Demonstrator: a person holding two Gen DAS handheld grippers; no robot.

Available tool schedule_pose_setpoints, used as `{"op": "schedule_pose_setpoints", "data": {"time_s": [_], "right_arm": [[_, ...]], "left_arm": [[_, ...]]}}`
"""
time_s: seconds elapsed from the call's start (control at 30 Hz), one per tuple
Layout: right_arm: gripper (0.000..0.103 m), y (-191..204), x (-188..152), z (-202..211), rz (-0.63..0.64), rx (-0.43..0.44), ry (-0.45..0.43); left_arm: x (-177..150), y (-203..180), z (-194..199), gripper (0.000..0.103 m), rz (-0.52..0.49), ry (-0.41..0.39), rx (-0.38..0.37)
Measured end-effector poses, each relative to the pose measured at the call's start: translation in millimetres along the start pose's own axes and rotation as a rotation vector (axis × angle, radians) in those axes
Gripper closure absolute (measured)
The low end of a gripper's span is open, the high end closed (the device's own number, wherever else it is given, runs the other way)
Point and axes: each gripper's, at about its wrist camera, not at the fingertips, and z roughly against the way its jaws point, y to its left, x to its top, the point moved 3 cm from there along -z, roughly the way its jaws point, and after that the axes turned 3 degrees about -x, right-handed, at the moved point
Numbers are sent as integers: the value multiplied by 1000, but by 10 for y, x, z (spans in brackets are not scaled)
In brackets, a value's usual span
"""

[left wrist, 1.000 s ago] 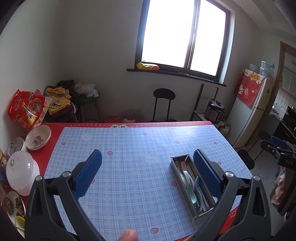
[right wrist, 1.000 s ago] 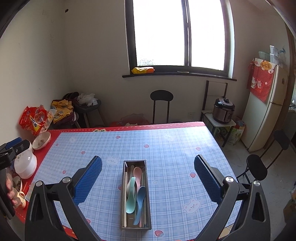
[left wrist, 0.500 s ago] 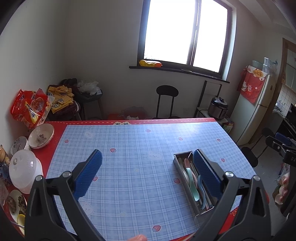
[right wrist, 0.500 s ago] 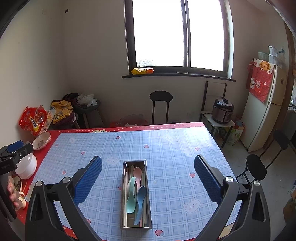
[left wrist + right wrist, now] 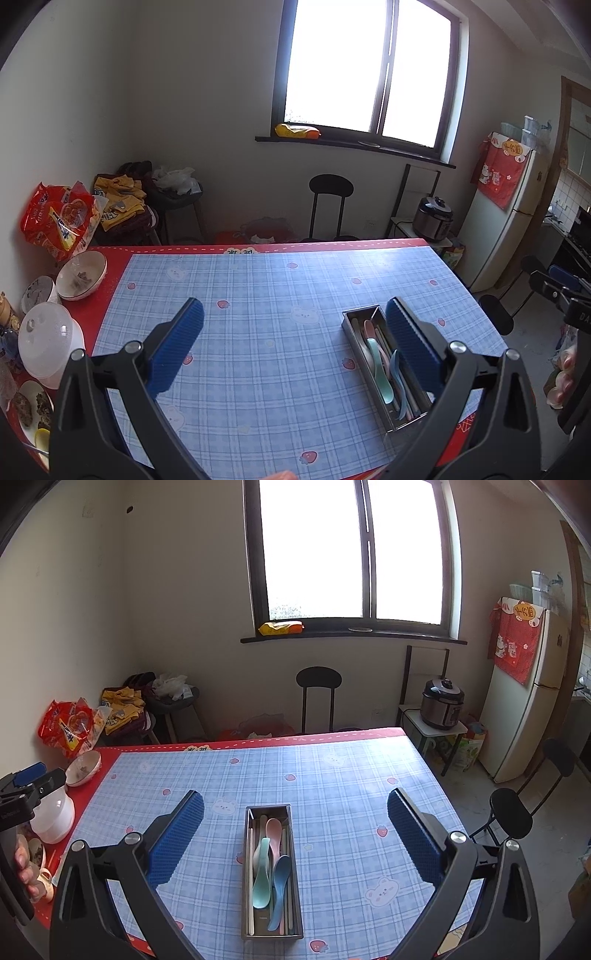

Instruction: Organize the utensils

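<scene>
Both claws, left claw [image 5: 295,347] and right claw [image 5: 295,830], gape wide and empty above the desk [image 5: 351,775], the right centred over the metal utensil tray [image 5: 271,935] of spoons [image 5: 263,871] and chopsticks [image 5: 251,878], seemingly ready to reach in.

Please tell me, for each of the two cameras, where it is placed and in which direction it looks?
Left wrist: on the open left gripper, above the table's near edge, facing the window; the metal tray lies to its right; the other gripper shows at right.
Right wrist: on the open right gripper, centred over the tray; a hand shows at left.
Both share tray, spoons, tablecloth, window.
</scene>
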Motion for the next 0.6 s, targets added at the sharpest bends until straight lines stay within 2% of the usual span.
{"op": "schedule_pose_setpoints", "data": {"time_s": [0.6], "right_arm": [[6,-17,-44,-39,1,-25,22]], "left_arm": [[6,-66,-93,5,-23,15,-18]]}}
